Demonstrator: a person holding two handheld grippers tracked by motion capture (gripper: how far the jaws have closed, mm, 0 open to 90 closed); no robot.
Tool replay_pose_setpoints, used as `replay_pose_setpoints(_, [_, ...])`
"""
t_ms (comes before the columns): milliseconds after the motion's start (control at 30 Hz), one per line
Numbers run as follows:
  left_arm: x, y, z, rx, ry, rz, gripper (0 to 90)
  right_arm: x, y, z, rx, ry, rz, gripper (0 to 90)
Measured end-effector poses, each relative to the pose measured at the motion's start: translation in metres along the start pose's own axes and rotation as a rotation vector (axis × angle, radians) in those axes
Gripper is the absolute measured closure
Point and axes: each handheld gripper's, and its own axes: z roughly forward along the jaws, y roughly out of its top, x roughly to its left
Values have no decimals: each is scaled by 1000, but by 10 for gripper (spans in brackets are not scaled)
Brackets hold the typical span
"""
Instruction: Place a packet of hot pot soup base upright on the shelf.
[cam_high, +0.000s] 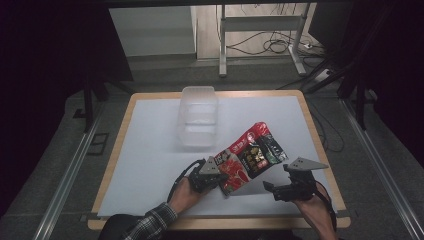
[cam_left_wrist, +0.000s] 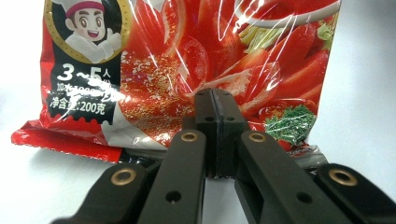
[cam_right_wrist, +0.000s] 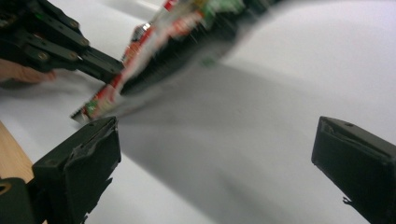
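Low in the frame, the left claw (cam_high: 218, 176) pinches the glossy red plastic food packet (cam_high: 252, 155) by its edge; the right claw (cam_high: 274, 187), lower right, gapes wide, holding nothing.

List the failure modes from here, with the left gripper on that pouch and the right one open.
1. The left gripper pinches the red sauce pouch only at its lower edge; the glossy film could slip out or tear.
2. The pouch hangs tilted above the table, unsupported by the open right gripper, so it may swing or sag.
3. The clear container looks narrow; the pouch might catch its rim.
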Motion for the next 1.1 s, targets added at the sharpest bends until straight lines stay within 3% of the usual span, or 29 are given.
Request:
replay_pose_setpoints(300, [0, 0, 0, 11, 4, 5, 900, 2, 25, 18, 9, 56, 71, 16])
replay_pose_setpoints(467, [0, 0, 0, 7, 7, 4, 900, 8, 44, 29, 2, 53, 54, 61])
replay_pose_setpoints(600, [-1, 0, 0, 8, 13, 9, 900, 13, 54, 36, -48, 15, 24, 256])
replay_pose_setpoints(767, [-2, 0, 1, 9, 19, 14, 900, 14, 59, 39, -106, -11, 52, 481])
replay_pose_setpoints(867, [0, 0, 0, 6, 11, -2, 899, 10, 59, 41, -130, 30, 100, 599])
replay_pose_setpoints(1100, [-1, 1, -3, 8, 8, -27, 846, 6, 65, 44, -186, 121, 225, 724])
